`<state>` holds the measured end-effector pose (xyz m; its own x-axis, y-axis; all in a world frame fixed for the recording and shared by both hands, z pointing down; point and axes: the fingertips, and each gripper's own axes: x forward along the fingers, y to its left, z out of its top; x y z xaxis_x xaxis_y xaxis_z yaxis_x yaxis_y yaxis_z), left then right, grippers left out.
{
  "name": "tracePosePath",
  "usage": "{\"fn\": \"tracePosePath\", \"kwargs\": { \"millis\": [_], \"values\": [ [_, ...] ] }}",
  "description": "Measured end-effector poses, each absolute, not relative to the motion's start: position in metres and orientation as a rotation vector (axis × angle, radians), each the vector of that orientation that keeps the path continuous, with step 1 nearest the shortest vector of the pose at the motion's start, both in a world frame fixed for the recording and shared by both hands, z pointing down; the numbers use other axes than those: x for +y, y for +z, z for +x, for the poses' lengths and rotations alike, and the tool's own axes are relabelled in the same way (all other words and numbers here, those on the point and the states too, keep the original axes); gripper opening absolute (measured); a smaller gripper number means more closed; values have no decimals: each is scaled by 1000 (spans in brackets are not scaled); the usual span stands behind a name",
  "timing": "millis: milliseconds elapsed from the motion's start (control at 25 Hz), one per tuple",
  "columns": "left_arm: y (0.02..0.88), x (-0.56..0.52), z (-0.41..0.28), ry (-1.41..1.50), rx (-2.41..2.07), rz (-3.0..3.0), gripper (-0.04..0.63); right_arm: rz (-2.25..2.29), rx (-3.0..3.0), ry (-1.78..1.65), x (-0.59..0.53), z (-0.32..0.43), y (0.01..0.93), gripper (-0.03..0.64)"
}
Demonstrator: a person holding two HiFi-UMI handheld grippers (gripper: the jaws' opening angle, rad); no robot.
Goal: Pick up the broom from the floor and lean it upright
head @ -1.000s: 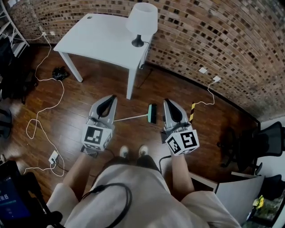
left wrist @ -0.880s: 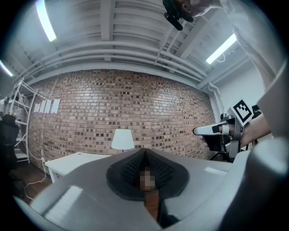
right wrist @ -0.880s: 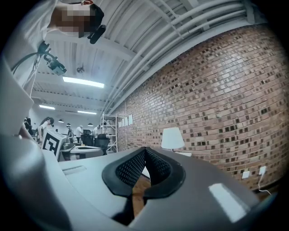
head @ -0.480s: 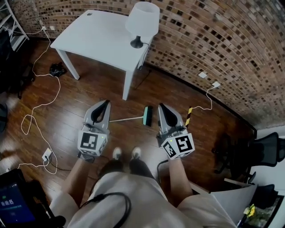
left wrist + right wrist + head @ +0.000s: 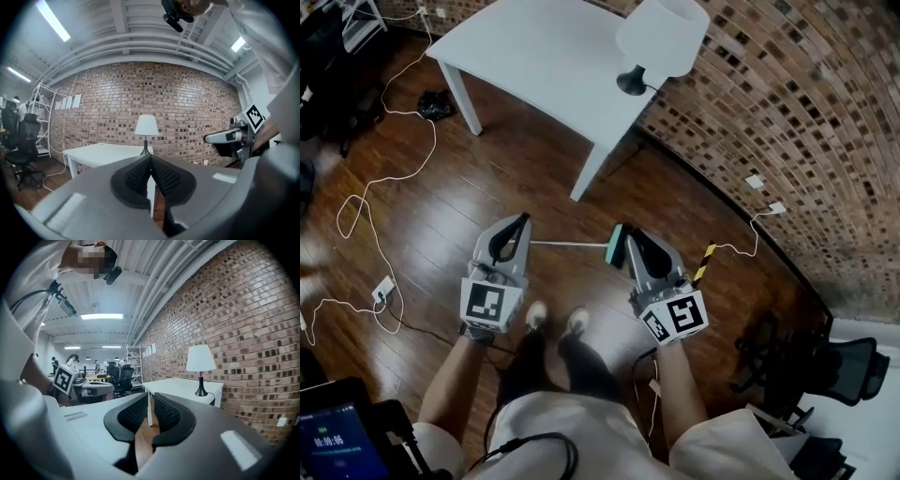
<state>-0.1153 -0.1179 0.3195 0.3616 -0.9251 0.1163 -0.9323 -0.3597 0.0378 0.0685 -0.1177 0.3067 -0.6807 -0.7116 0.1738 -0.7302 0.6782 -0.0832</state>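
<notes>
The broom lies flat on the wooden floor, its thin white handle (image 5: 572, 245) running left from a teal head (image 5: 619, 246). My left gripper (image 5: 523, 218) hovers by the handle's free end, its pads (image 5: 140, 173) meeting at the tips with nothing held. My right gripper (image 5: 630, 234) hangs just right of the broom head. Its jaws have just been opening and stand slightly apart (image 5: 150, 404) with nothing between them; only floor and a far table leg show through the gap. Neither gripper view shows the broom.
A white table (image 5: 544, 56) with a white lamp (image 5: 661, 37) stands against the brick wall (image 5: 787, 103) beyond the broom. Cables (image 5: 384, 178) and a power strip (image 5: 382, 291) lie at the left. A yellow-black striped piece (image 5: 705, 262) lies right of my right gripper. My shoes (image 5: 534, 314) are just behind.
Both grippers have sunk toward the floor and closed in on the broom. The right gripper's tip now sits beside the broom head, and the head view has swung so the table appears further right.
</notes>
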Motion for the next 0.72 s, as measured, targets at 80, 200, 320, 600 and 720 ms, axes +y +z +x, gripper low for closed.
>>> {"fn": "tracePosePath", "kwargs": {
  "millis": [80,200,320,600,720],
  "values": [
    [337,-121,-126,135,-1735,2472,2,1135,-2756,233,-128,56,328,55],
    [375,-123,-145,140,-1751,2416,2,1046,-2743,248,-141,32,370,57],
    [413,-123,-163,134,-1747,2369,2,946,-2732,258,-150,6,413,58],
    [503,-126,-215,184,-1786,2235,2,727,-2696,217,-167,-44,530,58],
    [543,-128,-241,189,-1855,2182,2,632,-2667,205,-166,-59,585,58]
  ]
}}
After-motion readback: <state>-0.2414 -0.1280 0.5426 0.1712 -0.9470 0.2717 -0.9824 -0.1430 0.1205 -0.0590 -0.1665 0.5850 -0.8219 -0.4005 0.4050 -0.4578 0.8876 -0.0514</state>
